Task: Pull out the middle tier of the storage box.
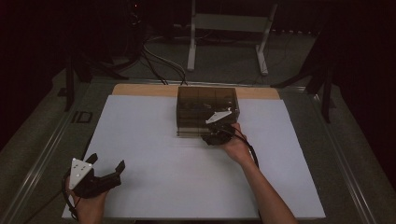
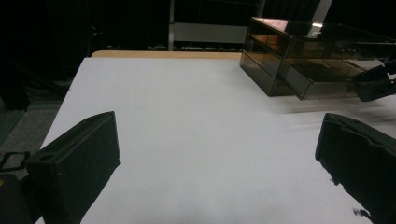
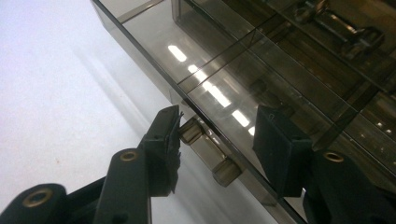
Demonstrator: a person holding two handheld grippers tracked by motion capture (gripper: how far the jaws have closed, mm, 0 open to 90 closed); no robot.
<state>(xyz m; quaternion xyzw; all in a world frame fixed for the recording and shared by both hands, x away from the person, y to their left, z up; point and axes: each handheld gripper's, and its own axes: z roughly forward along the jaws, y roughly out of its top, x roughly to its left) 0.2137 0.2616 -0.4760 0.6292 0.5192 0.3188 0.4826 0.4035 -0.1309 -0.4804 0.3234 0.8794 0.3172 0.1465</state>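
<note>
A smoked clear drawer box (image 1: 207,109) stands at the back middle of the white table (image 1: 159,154). My right gripper (image 1: 217,135) is at its front lower edge. In the right gripper view it (image 3: 219,130) is open, its jaws either side of the small clear drawer handle (image 3: 208,151), the left jaw close against one end. My left gripper (image 1: 108,161) rests open near the front left corner with nothing between its jaws. The left gripper view shows the box (image 2: 317,56), whose bottom drawer (image 2: 303,84) sticks out slightly, and the right gripper (image 2: 376,84) at it.
A strip of wooden tabletop (image 1: 140,89) shows behind the white sheet. Beyond the table are a white metal stand (image 1: 229,23) and cables on the floor (image 1: 156,60). A small metal item (image 3: 341,28) lies in an upper drawer.
</note>
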